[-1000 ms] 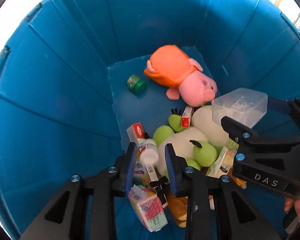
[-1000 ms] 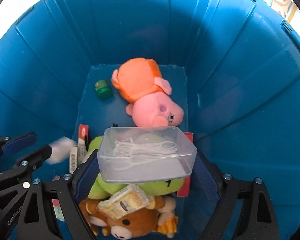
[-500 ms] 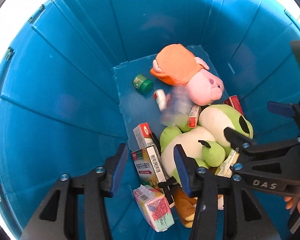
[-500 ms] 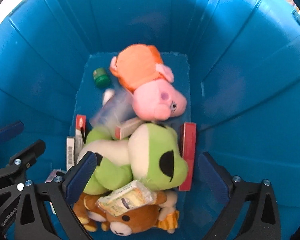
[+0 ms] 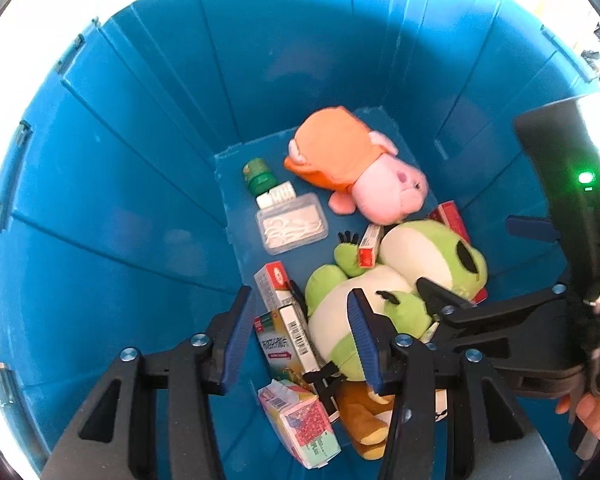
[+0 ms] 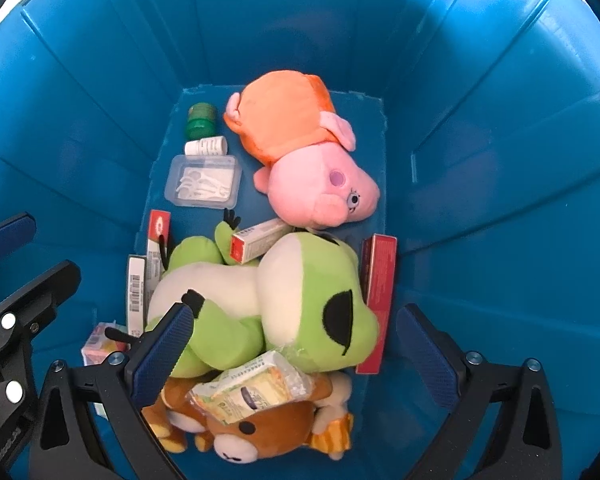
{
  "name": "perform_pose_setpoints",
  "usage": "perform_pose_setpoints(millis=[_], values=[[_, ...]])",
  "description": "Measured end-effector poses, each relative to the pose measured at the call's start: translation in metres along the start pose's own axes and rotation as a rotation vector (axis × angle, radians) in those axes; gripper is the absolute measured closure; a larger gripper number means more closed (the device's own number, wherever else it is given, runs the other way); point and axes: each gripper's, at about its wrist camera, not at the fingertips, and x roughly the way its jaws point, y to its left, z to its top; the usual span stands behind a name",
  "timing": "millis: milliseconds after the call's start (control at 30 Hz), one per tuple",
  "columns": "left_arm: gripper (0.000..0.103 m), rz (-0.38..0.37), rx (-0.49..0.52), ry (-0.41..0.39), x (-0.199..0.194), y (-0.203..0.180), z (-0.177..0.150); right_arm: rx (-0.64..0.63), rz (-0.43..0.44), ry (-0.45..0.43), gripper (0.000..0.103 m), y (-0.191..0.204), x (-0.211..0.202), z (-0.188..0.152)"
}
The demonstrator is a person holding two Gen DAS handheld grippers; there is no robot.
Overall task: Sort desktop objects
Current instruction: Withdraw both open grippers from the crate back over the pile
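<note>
Both grippers hang open and empty over a deep blue bin (image 5: 120,184) (image 6: 480,120). My left gripper (image 5: 298,336) is above boxes at the bin's near left. My right gripper (image 6: 300,348) is above the green frog plush (image 6: 300,292) (image 5: 400,276). A clear plastic box of floss picks (image 5: 292,226) (image 6: 204,182) lies on the bin floor. A small white bottle (image 5: 276,197) (image 6: 205,147) lies just beyond it, next to a green jar (image 5: 258,176) (image 6: 200,120).
A pink pig plush in orange (image 6: 300,152) (image 5: 356,164) lies at the back. A brown bear plush (image 6: 260,428), a packet (image 6: 252,392), a pink carton (image 5: 300,424) and several small boxes (image 5: 284,320) crowd the near end. The right gripper's body (image 5: 540,320) shows at right.
The left gripper opened and dropped the white bottle; the right gripper opened and dropped the clear box. Both now lie on the bin floor near the green jar.
</note>
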Motion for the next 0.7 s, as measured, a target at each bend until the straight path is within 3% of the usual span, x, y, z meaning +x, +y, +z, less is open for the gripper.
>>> perform_pose_setpoints(millis=[167, 300, 467, 567, 600, 700], values=[[0.056, -0.001, -0.005, -0.09, -0.029, 0.002, 0.001, 0.004, 0.043, -0.02, 0.0, -0.001, -0.006, 0.002], [0.056, -0.066, -0.055, -0.155, -0.068, 0.02, -0.005, -0.001, 0.052, -0.012, 0.0, 0.002, -0.006, 0.003], [0.056, -0.021, -0.091, -0.275, -0.126, 0.055, -0.029, -0.048, 0.027, -0.017, 0.0, 0.011, -0.011, 0.001], [0.056, 0.009, -0.138, -0.345, -0.16, 0.087, -0.052, -0.075, 0.014, -0.079, 0.0, 0.021, -0.031, -0.002], [0.055, 0.028, -0.153, -0.372, -0.17, 0.097, -0.06, -0.082, 0.016, -0.109, 0.0, 0.025, -0.043, -0.004], [0.036, 0.102, -0.196, -0.466, -0.193, 0.129, -0.095, -0.129, 0.06, -0.216, 0.0, 0.048, -0.084, -0.018]])
